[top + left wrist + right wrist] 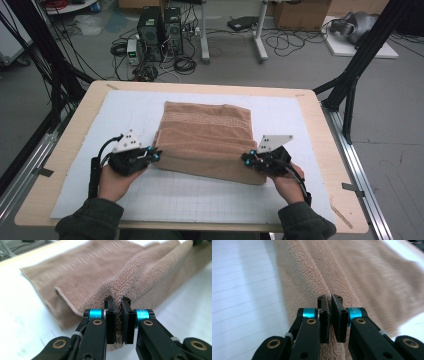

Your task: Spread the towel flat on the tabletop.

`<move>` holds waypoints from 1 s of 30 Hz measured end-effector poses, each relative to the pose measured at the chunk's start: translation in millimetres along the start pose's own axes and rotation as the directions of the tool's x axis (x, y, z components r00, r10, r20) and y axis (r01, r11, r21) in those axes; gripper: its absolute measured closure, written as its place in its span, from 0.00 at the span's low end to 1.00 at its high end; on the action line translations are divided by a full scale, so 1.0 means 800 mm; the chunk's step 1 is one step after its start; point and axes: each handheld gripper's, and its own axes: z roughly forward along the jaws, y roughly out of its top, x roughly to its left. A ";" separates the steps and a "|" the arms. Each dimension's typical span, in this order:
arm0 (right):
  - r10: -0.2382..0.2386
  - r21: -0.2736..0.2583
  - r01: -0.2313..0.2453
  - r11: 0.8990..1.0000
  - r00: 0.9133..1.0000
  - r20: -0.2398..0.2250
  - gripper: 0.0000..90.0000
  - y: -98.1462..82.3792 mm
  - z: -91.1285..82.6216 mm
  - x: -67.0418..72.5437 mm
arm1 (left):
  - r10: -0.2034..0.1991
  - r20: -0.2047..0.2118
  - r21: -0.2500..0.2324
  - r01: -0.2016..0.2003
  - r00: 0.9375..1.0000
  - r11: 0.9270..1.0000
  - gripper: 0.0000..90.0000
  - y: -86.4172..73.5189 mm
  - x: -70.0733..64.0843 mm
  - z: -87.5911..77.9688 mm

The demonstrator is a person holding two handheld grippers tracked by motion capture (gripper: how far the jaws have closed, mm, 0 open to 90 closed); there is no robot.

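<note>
- Nearest to the high camera I see the person's two forearms in dark green sleeves (90, 220), coming in from the bottom edge.
- My left gripper (154, 156) is at the left end of the near edge of the folded brown terry towel (207, 140). In the left gripper view its black jaws are closed on a pinched ridge of the towel (130, 277), and the cloth stands between the pads (111, 322).
- My right gripper (248, 159) is at the right end of the same near edge. In the right gripper view its jaws are also closed, with a fold of the towel (317, 272) pressed between them.
- The towel lies in the middle of the white gridded mat (200, 195), which covers most of the light wooden table (55, 165). Its far part is flat and has a woven key-pattern band across it; its near edge is bunched between the two grippers.
- Each gripper carries a grey three-cornered plate (128, 141) with small dark dots on top.
- The blue ring beside the right jaw in the right gripper view has small printed letters, but I cannot read them.
- On the grey floor behind the table stand two black computer towers (160, 31) among many cables.
</note>
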 end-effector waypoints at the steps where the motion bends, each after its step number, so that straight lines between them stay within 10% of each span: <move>1: 0.018 0.001 -0.018 1.000 1.000 0.005 0.95 0.001 0.005 -0.007 | -0.006 -0.016 0.011 0.006 1.000 1.000 0.94 0.005 0.006 0.011; 11: 0.154 0.050 -0.154 0.987 0.988 -0.001 0.94 -0.029 0.057 -0.052 | -0.138 -0.068 0.093 0.144 0.988 0.985 0.93 -0.007 0.046 0.115; 19: 0.144 -0.017 -0.144 0.989 0.990 0.008 0.83 -0.024 0.027 -0.044 | -0.085 -0.066 0.094 0.091 0.994 0.991 0.69 0.001 0.044 0.067; 30: 0.054 -0.057 -0.053 0.997 0.999 0.007 0.78 -0.034 -0.025 0.003 | -0.018 -0.032 0.044 0.020 0.999 0.999 0.62 -0.024 0.009 0.010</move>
